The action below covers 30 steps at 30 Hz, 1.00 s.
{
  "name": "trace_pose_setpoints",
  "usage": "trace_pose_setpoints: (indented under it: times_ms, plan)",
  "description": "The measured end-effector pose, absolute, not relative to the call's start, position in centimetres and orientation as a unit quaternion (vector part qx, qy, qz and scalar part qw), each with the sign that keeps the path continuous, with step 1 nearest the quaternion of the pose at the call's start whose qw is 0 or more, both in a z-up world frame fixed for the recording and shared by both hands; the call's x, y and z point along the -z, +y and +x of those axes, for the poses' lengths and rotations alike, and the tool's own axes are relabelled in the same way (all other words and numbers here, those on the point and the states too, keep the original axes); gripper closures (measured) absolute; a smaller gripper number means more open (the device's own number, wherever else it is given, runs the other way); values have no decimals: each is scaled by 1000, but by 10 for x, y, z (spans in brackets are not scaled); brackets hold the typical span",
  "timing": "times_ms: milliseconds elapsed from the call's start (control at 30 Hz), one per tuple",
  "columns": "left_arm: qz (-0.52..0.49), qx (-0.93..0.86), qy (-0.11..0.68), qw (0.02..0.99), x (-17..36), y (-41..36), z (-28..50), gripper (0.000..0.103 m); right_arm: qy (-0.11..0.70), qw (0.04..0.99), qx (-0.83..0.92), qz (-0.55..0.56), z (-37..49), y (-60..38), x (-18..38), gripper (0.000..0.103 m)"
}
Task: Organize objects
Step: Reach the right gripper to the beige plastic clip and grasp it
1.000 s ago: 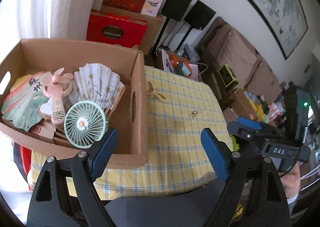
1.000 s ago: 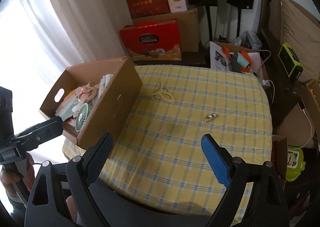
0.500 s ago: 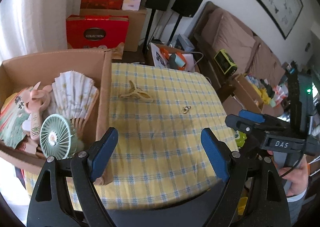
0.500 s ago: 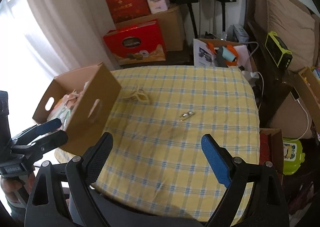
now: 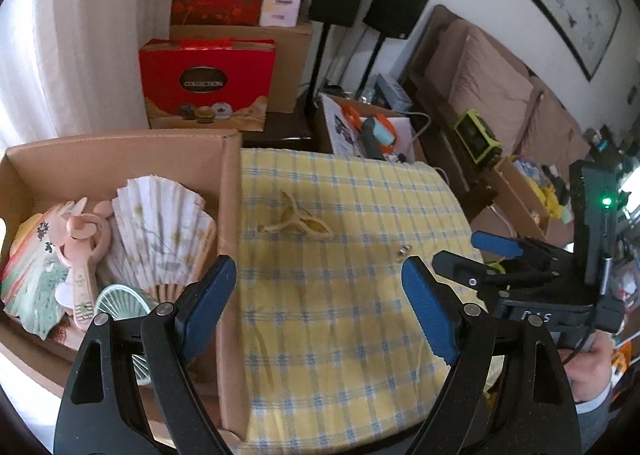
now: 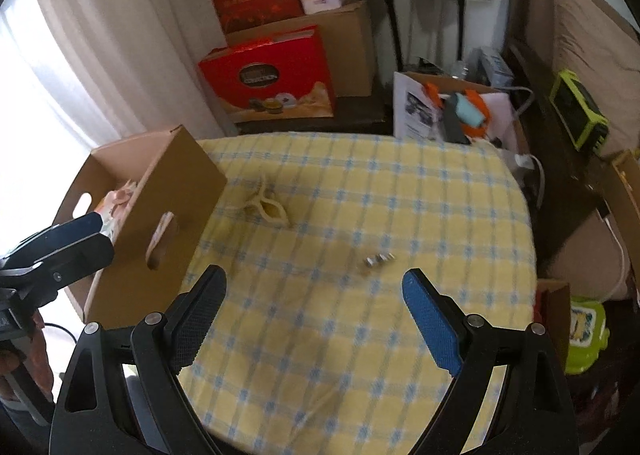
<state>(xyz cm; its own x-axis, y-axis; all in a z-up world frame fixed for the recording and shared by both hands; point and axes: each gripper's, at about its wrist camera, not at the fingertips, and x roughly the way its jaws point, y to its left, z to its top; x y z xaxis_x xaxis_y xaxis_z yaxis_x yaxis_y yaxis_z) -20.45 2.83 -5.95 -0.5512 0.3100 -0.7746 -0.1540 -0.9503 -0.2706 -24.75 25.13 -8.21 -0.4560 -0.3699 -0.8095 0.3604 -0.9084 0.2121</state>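
A cream hair claw clip [image 5: 298,219] lies on the yellow checked tablecloth [image 5: 340,315] beside a cardboard box [image 5: 230,183]; it also shows in the right wrist view [image 6: 267,207]. A small silver metal piece [image 5: 404,251] lies further right on the cloth and shows in the right wrist view [image 6: 379,259]. The box [image 6: 176,191] holds a white folding fan [image 5: 160,231], a pink handheld fan [image 5: 82,255] and a mint round fan [image 5: 120,305]. My left gripper [image 5: 318,303] is open and empty above the cloth. My right gripper [image 6: 314,313] is open and empty above the cloth.
Red gift boxes [image 5: 206,85] and brown cartons stand behind the table by a white curtain. Two black speakers [image 5: 396,11] on stands, a sofa [image 5: 492,83] and an open box of tools [image 5: 372,131] are at the back right.
Both grippers have swung right and away from the box. The claw clip and the metal piece now sit nearer the centre of both views. Both stay open.
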Motion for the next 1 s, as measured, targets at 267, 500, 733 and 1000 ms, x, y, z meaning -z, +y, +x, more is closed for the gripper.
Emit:
trace_pose_setpoints:
  times_ms: [267, 500, 733, 1000]
  plan:
    - [-464, -873, -94, 119, 63, 2, -214, 20, 37, 259, 835, 483, -293, 201, 112, 13]
    - [-464, -873, -99, 112, 69, -15, -220, 20, 77, 276, 818, 499, -322, 154, 146, 21]
    - [-468, -870, -105, 114, 76, -25, -224, 20, 78, 297, 803, 511, -341, 133, 169, 26]
    - [-472, -865, -116, 124, 80, -23, -226, 20, 114, 294, 803, 506, -344, 123, 185, 30]
